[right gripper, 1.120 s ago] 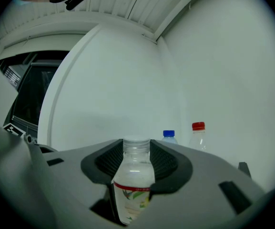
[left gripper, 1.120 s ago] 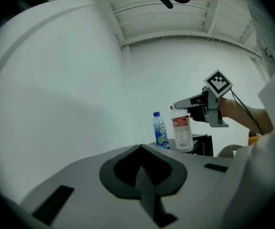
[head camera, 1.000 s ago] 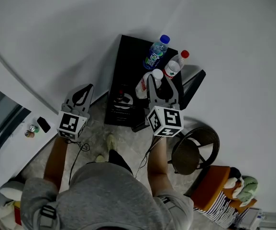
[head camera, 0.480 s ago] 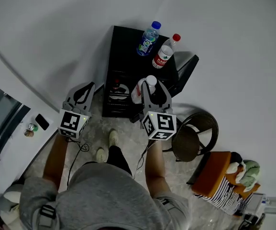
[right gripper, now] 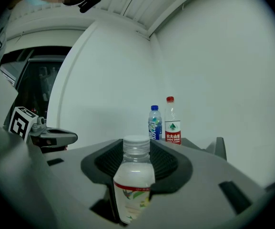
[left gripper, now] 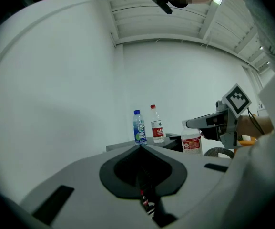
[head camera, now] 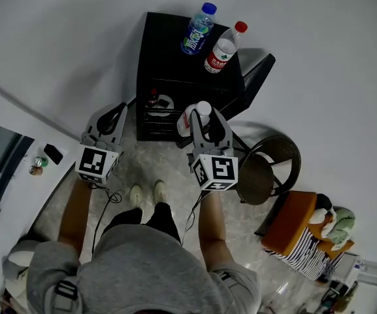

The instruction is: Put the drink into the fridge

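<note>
**A bottle held at the open fridge**

A small black fridge stands against the white wall, its door swung open to the right. Just right of it sits a round dark stool.

In front of the open fridge the person holds both tongs out level. The right gripper is clamped around a bottle. The left gripper hangs to the left, its jaws closed together on nothing.

The held bottle stands upright between the right jaws, off the floor, just before the fridge shelves. It is clear plastic with a white screw cap, a pale filling and a label with a red band along its top.

Two more bottles stand side by side on the fridge top, one blue-capped and one red-capped.
</note>
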Tool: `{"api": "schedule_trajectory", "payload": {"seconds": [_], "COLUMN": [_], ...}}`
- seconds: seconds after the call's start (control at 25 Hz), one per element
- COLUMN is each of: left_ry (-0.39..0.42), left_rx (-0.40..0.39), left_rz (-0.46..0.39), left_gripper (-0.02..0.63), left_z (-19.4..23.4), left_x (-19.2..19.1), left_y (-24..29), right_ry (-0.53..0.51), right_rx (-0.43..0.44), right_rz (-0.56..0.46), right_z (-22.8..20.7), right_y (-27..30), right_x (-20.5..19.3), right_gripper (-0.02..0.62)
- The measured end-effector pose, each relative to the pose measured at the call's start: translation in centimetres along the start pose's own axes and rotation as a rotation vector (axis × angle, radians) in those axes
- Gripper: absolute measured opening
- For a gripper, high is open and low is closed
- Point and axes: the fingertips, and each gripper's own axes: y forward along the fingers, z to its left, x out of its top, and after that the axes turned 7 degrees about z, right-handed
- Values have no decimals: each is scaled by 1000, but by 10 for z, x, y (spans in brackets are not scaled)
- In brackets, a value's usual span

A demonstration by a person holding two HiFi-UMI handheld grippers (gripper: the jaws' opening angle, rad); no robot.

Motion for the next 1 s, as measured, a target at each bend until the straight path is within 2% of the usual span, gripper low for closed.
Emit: {"api": "schedule_trajectory", "payload": {"seconds": [0.48, 0.64, 0.8, 1.0], "left_ry": [-10, -32, -15, -25], "left_rx": [74, 92, 116, 155], "left_rz": [45, 85, 60, 84], "left_gripper": [5, 5, 5, 5], "left_z": [-27, -30, -26, -13], "left_x": [-38, -62, -89, -133], "left_y": [32, 45, 57, 65], "right_ry": [8, -12, -22, -32], "right_rx": [132, 163, 180, 209], "right_rz": [16, -8, -22, -20], "right_z": [-19, -25, -32, -30], "right_y": [22, 41, 67, 98], "right_x": [-67, -86, -111, -147], "right_gripper": [189, 190, 189, 189]}}
